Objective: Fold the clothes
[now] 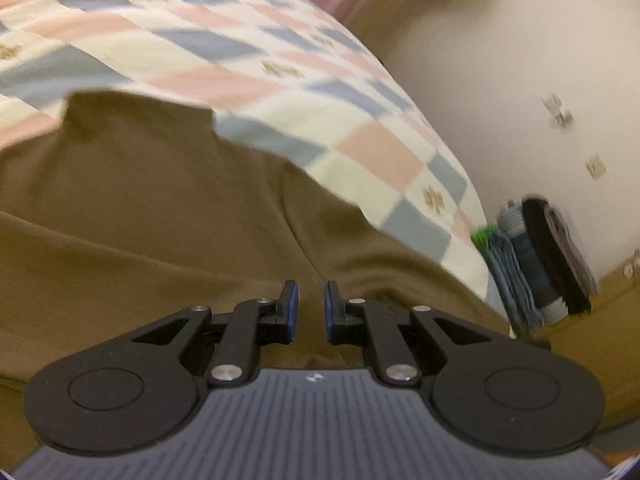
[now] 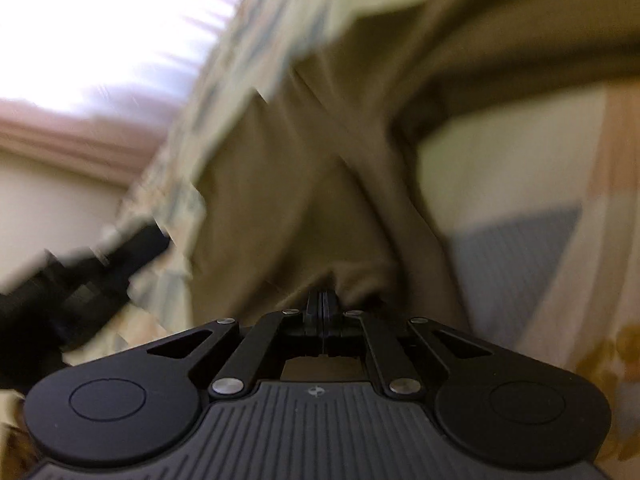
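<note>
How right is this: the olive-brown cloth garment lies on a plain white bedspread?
Wrong pattern: the left wrist view shows the bedspread checked in pink, grey-blue and cream, not plain white. The olive-brown cloth garment does lie on it.

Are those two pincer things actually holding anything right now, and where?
The right hand-held gripper pinches a bunched fold of the brown garment. The left has cloth between slightly parted fingers; grip unclear.

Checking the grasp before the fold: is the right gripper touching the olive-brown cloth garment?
Touching. The right wrist view shows the right gripper shut, with the olive-brown cloth garment bunched at its fingertips.
</note>
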Tool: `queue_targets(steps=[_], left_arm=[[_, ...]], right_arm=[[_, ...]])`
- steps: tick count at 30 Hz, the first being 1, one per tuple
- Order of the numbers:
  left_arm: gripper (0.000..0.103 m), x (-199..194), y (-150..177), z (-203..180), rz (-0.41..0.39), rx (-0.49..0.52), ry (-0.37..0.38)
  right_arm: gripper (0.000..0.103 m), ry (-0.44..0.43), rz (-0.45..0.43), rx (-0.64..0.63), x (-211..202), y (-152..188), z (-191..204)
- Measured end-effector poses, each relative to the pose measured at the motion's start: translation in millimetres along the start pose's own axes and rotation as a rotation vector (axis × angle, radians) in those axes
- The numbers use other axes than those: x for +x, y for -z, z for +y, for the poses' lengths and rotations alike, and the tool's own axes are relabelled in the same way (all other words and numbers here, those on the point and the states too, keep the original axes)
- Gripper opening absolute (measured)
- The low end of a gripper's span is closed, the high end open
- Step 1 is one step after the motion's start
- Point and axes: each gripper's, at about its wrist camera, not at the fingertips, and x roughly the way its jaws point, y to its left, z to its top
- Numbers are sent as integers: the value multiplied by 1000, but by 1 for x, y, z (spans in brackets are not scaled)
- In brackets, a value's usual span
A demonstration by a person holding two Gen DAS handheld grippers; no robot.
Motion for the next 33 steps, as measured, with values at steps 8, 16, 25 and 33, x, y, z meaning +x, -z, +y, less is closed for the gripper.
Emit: queue_targets(steps=[8,16,25,33], left_arm=[[8,57,41,-8,142,150,-151],[13,37,40,-27,67,186,-144],[15,33,44,-31,75,130,-180],[15,-76,34,44,-87,-120,-166]], right_arm=[[10,16,57,11,-23,0,-18],[66,176,-468,412,-189,-7,-114],[49,172,-733,794,-222,-17,-206],[10,426,-711,175,-204,-60,-59]])
